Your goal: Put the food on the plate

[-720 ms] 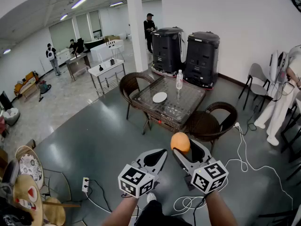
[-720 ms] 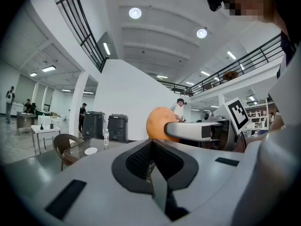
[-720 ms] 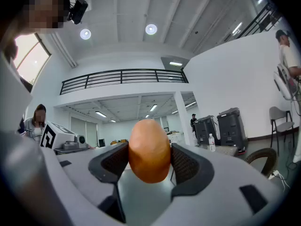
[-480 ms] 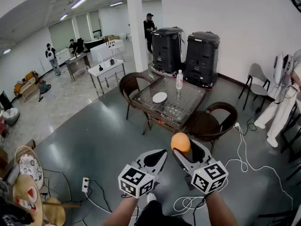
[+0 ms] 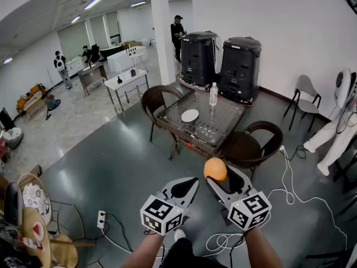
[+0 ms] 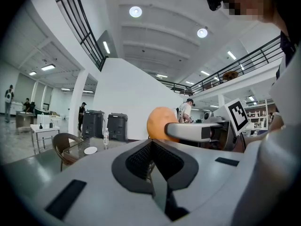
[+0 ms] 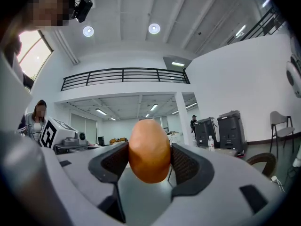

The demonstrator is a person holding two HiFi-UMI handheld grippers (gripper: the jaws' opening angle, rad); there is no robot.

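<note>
A round orange food item [image 5: 215, 169] sits between the jaws of my right gripper [image 5: 219, 173], which is shut on it and held level over the floor. In the right gripper view the orange food item [image 7: 149, 150] fills the gap, with both dark pads [image 7: 115, 161] pressed on its sides. My left gripper [image 5: 191, 182] is beside it on the left, shut and holding nothing. In the left gripper view the food [image 6: 161, 123] shows past the left gripper [image 6: 153, 161]. A white plate [image 5: 189, 115] lies on a glass table [image 5: 223, 121] some way ahead; the plate [image 6: 90, 150] is small and far away.
A water bottle [image 5: 212, 94] stands on the glass table, which has wicker chairs [image 5: 248, 144] around it. Two black machines [image 5: 240, 68] stand at the wall behind. White cables [image 5: 290, 188] and a power strip [image 5: 101, 218] lie on the floor. A person in white [image 5: 340, 121] is at the right edge.
Both grippers and the orange food keep their places. The person in white at the right edge has shifted posture.
</note>
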